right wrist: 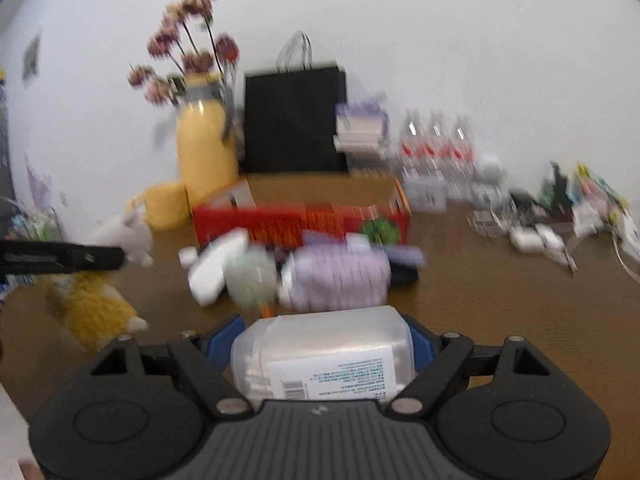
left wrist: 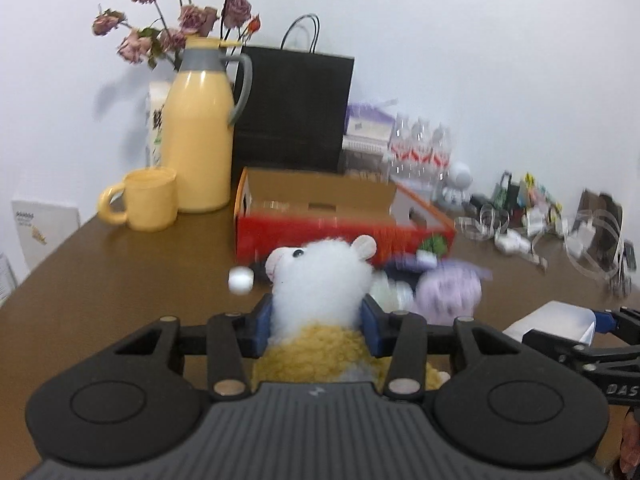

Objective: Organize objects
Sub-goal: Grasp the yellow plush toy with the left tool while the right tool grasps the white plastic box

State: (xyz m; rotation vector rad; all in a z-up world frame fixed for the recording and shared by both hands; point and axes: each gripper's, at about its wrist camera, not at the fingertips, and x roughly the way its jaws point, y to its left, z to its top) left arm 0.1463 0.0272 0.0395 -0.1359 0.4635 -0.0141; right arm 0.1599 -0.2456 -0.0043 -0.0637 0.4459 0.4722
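Note:
My left gripper (left wrist: 318, 326) is shut on a plush sheep (left wrist: 320, 276) with a white head and yellow body, held above the brown table (left wrist: 120, 280). The sheep also shows at the left of the right wrist view (right wrist: 100, 300). My right gripper (right wrist: 322, 344) is shut on a clear plastic box of cotton swabs (right wrist: 324, 352) with a white label; it also shows in the left wrist view (left wrist: 556, 320). An open red cardboard box (left wrist: 332, 216) stands behind, also in the right wrist view (right wrist: 300, 212). A purple pack (right wrist: 340, 280), a white tube (right wrist: 218, 264) and a pale green puff (right wrist: 250, 276) lie before it.
A yellow jug (left wrist: 198, 136) with dried roses, a yellow mug (left wrist: 148, 200), a black paper bag (left wrist: 292, 116), water bottles (left wrist: 420, 144) and a white figurine (left wrist: 458, 184) line the back wall. Small clutter (left wrist: 540, 216) covers the table's right. A small white cap (left wrist: 240, 280) lies near the box.

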